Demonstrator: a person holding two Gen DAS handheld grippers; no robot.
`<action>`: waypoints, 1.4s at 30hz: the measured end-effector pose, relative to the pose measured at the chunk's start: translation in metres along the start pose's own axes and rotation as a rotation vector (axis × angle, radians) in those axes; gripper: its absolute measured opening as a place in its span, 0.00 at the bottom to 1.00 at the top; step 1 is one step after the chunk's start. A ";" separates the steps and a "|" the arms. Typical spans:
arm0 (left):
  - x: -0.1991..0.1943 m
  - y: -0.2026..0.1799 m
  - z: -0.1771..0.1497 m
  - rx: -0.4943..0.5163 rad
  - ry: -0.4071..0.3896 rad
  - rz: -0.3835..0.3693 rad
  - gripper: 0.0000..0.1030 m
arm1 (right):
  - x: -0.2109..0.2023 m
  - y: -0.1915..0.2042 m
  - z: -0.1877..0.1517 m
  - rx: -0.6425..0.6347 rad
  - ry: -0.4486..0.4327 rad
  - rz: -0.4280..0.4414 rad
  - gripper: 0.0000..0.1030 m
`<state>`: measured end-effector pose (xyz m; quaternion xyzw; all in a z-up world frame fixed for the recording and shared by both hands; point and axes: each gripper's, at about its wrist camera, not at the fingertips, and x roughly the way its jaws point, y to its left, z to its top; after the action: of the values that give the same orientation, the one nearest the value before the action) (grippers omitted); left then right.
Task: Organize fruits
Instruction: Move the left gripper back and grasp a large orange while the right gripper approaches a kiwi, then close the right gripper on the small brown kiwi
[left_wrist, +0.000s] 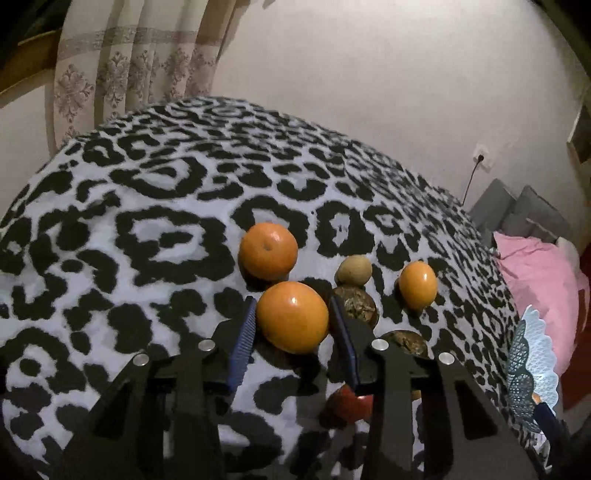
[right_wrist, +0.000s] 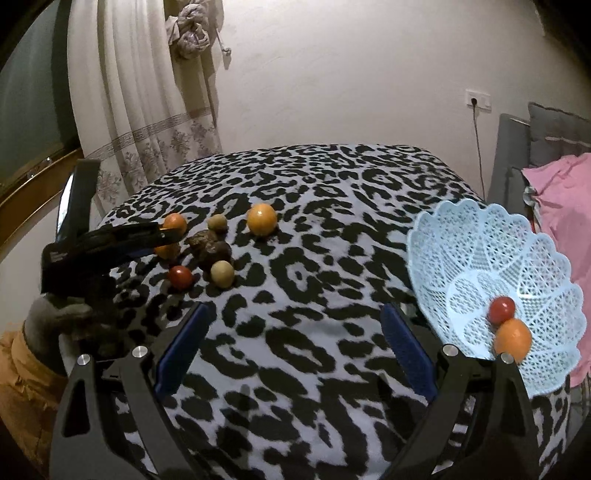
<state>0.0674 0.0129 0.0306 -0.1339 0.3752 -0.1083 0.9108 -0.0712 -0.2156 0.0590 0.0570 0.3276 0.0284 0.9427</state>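
left tongs (left_wrist: 291, 321) sit around the near orange (left_wrist: 291, 316), one blue pad on each side. pads look right at the skin but whether they are actually clamping i cannot tell. the fruit seems to rest on the spotted blanket (left_wrist: 129, 229) or just above it. right tongs (right_wrist: 295, 350) are wide apart, holding nothing, hovering over bare blanket with the basket just to their right.

left to right on the blanket, from the left camera: far orange (left_wrist: 268, 251) behind the one between the pads, small pale round fruit (left_wrist: 353, 271), two dark rough brown fruits (left_wrist: 356, 305) just right of the pads, small orange (left_wrist: 417, 284) further right. a red fruit (left_wrist: 349, 404) shows low down, partly hidden behind the tongs. the right camera shows a second pale fruit (right_wrist: 222, 274) in the same cluster.

pale blue lace basket (right_wrist: 465, 243) sits at the right edge of the blanket, well apart from the cluster. it holds a red fruit (right_wrist: 501, 311) and an orange one (right_wrist: 512, 339), touching each other.

progress, as a judgement: early. two pieces in, roughly eight left on the blanket. step in hand looks like the pick of the near orange, then a carry right to the basket. round fruit on soft fabric may roll if nudged.
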 end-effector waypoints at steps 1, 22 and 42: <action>-0.003 0.000 0.001 0.000 -0.014 0.002 0.39 | 0.004 0.002 0.002 -0.001 0.006 0.006 0.92; -0.022 0.019 0.004 -0.073 -0.078 0.011 0.39 | 0.123 0.067 0.051 -0.124 0.176 0.115 0.69; -0.021 0.020 0.003 -0.089 -0.064 0.003 0.39 | 0.149 0.074 0.050 -0.133 0.248 0.097 0.38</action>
<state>0.0572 0.0390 0.0400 -0.1769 0.3506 -0.0860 0.9156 0.0753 -0.1334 0.0159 0.0063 0.4360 0.1023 0.8941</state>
